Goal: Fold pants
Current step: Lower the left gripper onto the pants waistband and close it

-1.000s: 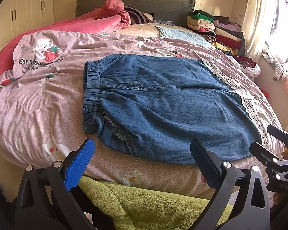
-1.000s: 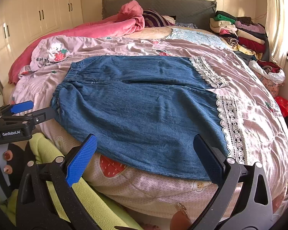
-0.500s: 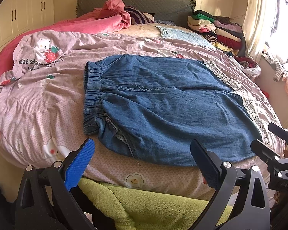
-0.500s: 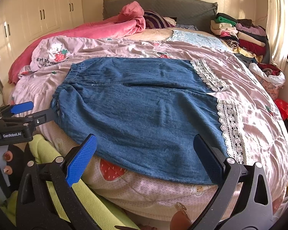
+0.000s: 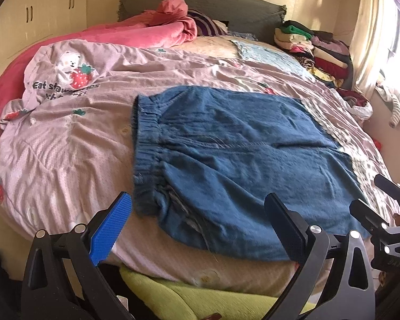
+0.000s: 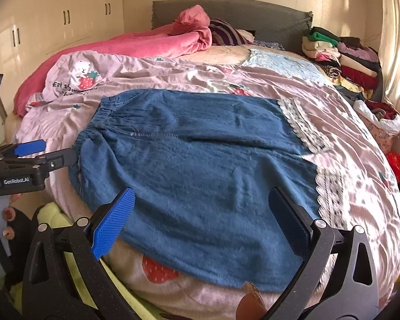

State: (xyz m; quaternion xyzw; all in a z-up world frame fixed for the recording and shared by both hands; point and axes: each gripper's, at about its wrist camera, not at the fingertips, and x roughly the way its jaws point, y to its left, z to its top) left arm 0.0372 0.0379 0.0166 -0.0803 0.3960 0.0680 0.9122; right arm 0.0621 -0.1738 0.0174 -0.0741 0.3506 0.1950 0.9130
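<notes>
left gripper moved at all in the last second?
Yes. The left gripper has advanced toward the pants: their near waistband corner, earlier beyond the blue fingertip, now sits level with it. Its jaws are wide open.

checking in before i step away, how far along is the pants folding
Barely started. Done: the blue pants lie spread flat on the bed cover, waistband to the left, lace hems to the right. In hand: nothing; the left gripper and right gripper are both open at the near edge, off the cloth. Left: every fold.
</notes>
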